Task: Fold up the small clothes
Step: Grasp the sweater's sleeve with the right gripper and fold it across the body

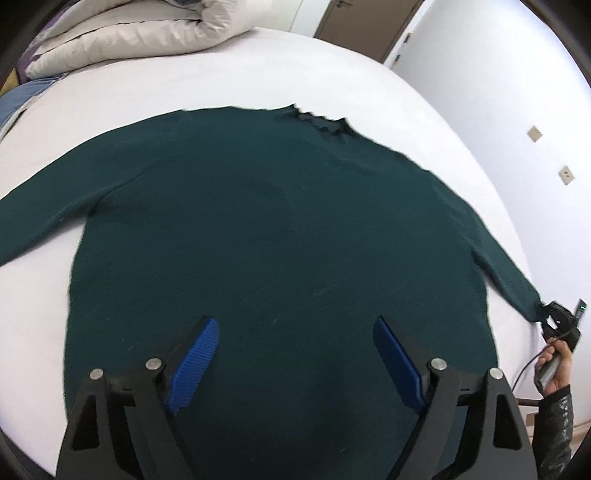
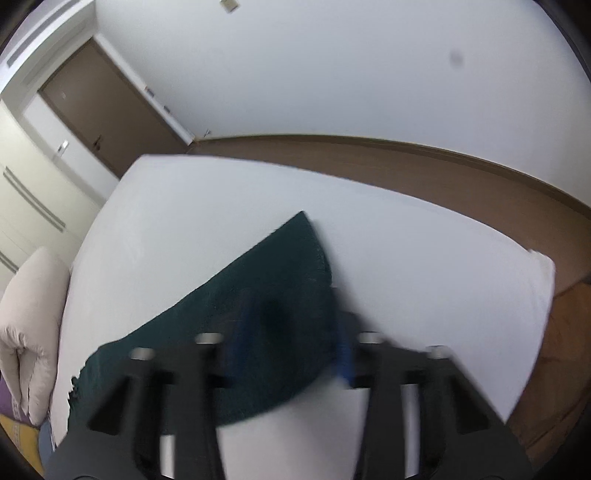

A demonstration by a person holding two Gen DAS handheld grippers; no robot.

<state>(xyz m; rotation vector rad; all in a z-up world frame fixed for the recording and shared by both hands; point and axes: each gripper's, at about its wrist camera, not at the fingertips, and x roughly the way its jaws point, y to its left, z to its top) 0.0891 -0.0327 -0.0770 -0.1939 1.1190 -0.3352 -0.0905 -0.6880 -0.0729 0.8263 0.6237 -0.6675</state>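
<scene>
The left gripper hangs with its blue pads spread wide over the lower body of the dark green sweater, clasping nothing. The right gripper, blurred in its own view, is clamped on the cuff of the sweater's right sleeve. Around both, the sweater lies flat on the white bed, a folded duvet beyond its far edge.

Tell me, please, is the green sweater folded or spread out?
Spread out: the sweater lies flat on the bed, both sleeves extended sideways.
</scene>
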